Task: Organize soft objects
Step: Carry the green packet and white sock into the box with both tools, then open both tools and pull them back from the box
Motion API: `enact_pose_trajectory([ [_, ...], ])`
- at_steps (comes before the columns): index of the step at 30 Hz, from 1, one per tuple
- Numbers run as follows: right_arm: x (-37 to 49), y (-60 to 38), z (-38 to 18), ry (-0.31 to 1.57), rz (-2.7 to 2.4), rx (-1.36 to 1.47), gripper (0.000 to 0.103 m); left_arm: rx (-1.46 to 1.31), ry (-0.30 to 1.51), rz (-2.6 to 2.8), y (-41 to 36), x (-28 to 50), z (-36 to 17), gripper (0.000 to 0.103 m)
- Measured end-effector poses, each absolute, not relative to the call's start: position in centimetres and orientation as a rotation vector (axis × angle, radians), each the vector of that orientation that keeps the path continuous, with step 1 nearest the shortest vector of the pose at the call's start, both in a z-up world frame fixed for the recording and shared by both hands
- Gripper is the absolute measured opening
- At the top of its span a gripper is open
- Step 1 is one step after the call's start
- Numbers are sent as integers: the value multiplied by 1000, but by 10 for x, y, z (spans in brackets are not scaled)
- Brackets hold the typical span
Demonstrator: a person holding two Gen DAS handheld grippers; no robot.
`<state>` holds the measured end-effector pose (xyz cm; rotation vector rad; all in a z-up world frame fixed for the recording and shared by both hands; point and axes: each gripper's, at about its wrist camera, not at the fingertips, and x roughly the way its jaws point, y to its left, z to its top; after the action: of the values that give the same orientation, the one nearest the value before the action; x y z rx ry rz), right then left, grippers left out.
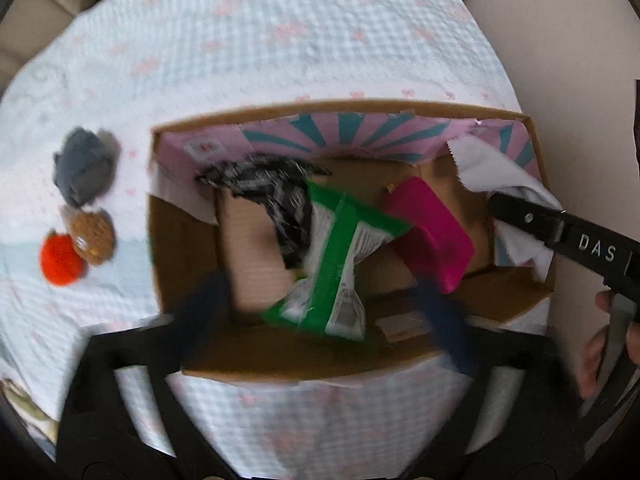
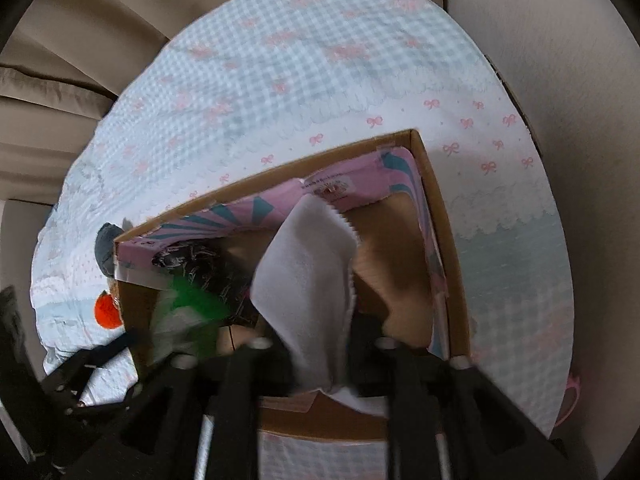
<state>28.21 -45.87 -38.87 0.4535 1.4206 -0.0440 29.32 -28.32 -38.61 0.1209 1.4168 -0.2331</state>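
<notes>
- A bed cover (image 1: 280,40), checked pale blue with pink bows, is spread under everything.
- A cardboard box (image 1: 184,248) is set open on it, its inner wall lined pink and teal.
- Inside the box, a green-and-white packet (image 1: 340,248) is seen lying over a black-and-white patterned cloth (image 1: 276,184), with a magenta pouch (image 1: 432,224) just beside it.
- A white cloth (image 2: 308,280) is draped at the box's right end, between the fingers of the right claw (image 2: 320,344); the jaws stand partly apart, and whether the pads press it cannot be told.
- The left claw (image 1: 324,316), blurred, is held wide open above the packet, gripping nothing.
- Left of the box, on the cover, a grey soft toy (image 1: 84,172), a brown one (image 1: 94,236) and an orange ball (image 1: 60,258) are clustered, apparently touching.
</notes>
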Motion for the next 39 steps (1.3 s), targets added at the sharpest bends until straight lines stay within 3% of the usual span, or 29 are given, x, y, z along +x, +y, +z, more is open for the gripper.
enact_pose_trajectory([
  [1, 283, -458, -391, 1440, -44, 438, 89, 142, 1400, -232, -284, 292, -382, 103],
  [2, 284, -457, -391, 1443, -36, 437, 103, 155, 1397, -232, -284, 292, -380, 103],
  [23, 258, -447, -342, 1317, -37, 385, 103, 110, 1303, -262, -265, 267, -335, 103],
  [39, 188, -396, -191, 1037, -24, 215, 103, 54, 1030, -265, -207, 188, -205, 103],
])
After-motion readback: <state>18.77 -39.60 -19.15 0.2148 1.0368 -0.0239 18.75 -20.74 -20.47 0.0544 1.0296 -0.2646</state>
